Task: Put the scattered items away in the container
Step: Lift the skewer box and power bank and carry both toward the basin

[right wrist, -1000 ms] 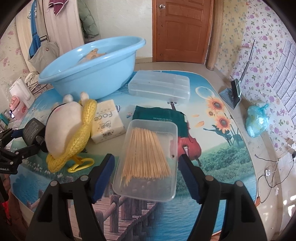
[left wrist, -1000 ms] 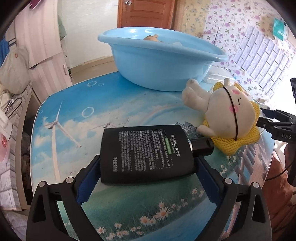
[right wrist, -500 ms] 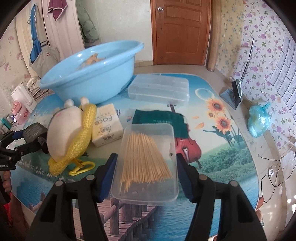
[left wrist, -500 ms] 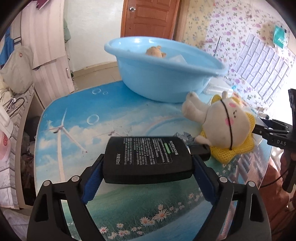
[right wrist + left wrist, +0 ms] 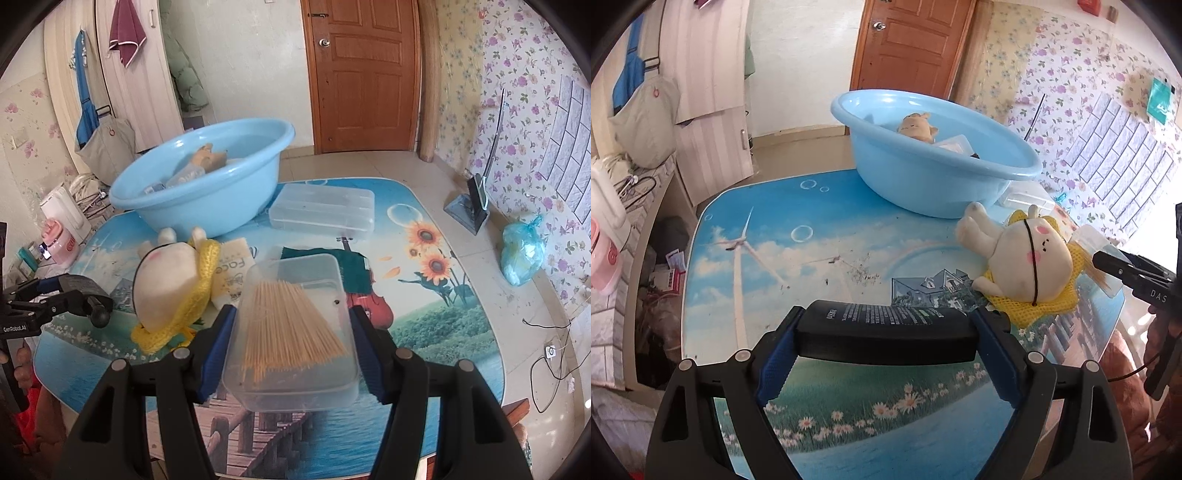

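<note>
The left gripper (image 5: 886,334) pinches a flat black bottle (image 5: 886,332) across its width, both blue-padded fingers (image 5: 775,362) pressed against its narrow sides, and holds it level just above the tabletop (image 5: 768,236). The right gripper (image 5: 291,332) clamps a clear plastic box (image 5: 295,328) of wooden sticks (image 5: 288,325) the same way, side to side, lifted clear of the tabletop in the right wrist view.

The blue basin (image 5: 934,162) stands at the far side, open-topped, with a small plush toy (image 5: 916,127) and other things already inside. Both held items look stiff and light, so a side grip seems sound. The bottle's smooth shell could slip if tilted steeply, and it is best kept flat. The box appears thin-walled and might flex under hard pressure; whether its lid is latched cannot be told, so tipping it risks spilling sticks.

A larger stuffed doll (image 5: 1019,258) on a yellow knit piece lies between the grippers and the basin, soft and easy to squeeze anywhere. A tissue pack (image 5: 231,273) and a clear flat case (image 5: 321,210) also wait on the tabletop.
</note>
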`<state>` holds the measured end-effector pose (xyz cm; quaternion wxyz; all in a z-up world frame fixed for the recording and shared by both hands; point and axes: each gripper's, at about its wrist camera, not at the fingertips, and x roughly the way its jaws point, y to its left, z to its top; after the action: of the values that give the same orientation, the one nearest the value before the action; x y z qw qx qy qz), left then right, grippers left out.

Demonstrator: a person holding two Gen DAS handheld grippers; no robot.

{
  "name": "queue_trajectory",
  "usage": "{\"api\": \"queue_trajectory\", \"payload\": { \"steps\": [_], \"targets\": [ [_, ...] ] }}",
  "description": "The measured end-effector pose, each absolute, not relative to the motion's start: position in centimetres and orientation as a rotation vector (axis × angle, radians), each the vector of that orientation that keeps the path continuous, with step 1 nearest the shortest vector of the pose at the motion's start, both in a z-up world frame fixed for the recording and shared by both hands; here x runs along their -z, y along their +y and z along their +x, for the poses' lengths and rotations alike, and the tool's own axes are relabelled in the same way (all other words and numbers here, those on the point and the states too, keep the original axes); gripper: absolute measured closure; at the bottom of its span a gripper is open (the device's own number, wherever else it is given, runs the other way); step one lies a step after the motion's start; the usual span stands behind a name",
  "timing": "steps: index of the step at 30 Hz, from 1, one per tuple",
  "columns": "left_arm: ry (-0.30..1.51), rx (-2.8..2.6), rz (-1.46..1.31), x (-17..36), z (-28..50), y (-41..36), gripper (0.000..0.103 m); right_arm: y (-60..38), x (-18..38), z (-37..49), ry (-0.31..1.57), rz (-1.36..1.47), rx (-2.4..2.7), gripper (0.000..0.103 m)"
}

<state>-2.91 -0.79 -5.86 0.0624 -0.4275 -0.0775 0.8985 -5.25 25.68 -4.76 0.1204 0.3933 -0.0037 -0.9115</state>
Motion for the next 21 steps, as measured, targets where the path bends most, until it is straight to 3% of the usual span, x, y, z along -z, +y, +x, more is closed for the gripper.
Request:
{"api": "queue_trajectory", "payload": {
  "steps": [21],
  "targets": [
    [-0.233, -2.809, -1.152, 0.7, -0.9, -0.3, 0.015, 25.4, 1.3, -4.3, -0.05, 0.988, 2.669, 0.043]
  ]
}}
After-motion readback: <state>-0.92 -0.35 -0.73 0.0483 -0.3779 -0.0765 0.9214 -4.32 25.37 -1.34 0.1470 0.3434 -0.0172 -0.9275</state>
